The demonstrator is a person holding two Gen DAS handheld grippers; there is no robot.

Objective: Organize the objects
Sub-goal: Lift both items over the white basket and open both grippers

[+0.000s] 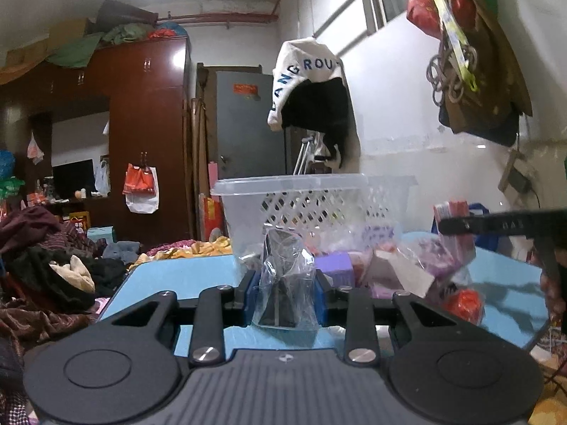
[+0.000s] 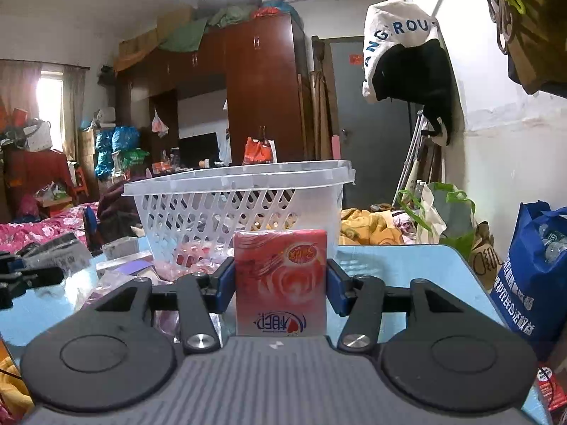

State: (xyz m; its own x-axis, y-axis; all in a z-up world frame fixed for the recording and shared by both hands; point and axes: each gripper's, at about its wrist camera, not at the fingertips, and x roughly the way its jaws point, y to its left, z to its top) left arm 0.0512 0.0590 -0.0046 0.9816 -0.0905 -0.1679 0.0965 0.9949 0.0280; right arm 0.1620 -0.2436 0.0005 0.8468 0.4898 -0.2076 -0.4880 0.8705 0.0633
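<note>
My left gripper (image 1: 285,295) is shut on a clear plastic packet with a dark item inside (image 1: 285,276), held upright just above the blue table (image 1: 170,279). My right gripper (image 2: 280,285) is shut on a red tissue pack (image 2: 280,279), held upright, print upside down. A white lattice basket (image 2: 226,209) stands on the table beyond both grippers; it also shows in the left wrist view (image 1: 312,198). Loose packets lie in front of the basket (image 1: 400,265). The right gripper shows at the right edge of the left wrist view (image 1: 503,225).
The table's right part (image 2: 418,269) is bare blue surface. A blue shopping bag (image 2: 531,283) stands beyond the table's right edge. Clothes lie heaped on a bed to the left (image 1: 53,269). A jacket hangs on the wall behind the basket (image 1: 315,95).
</note>
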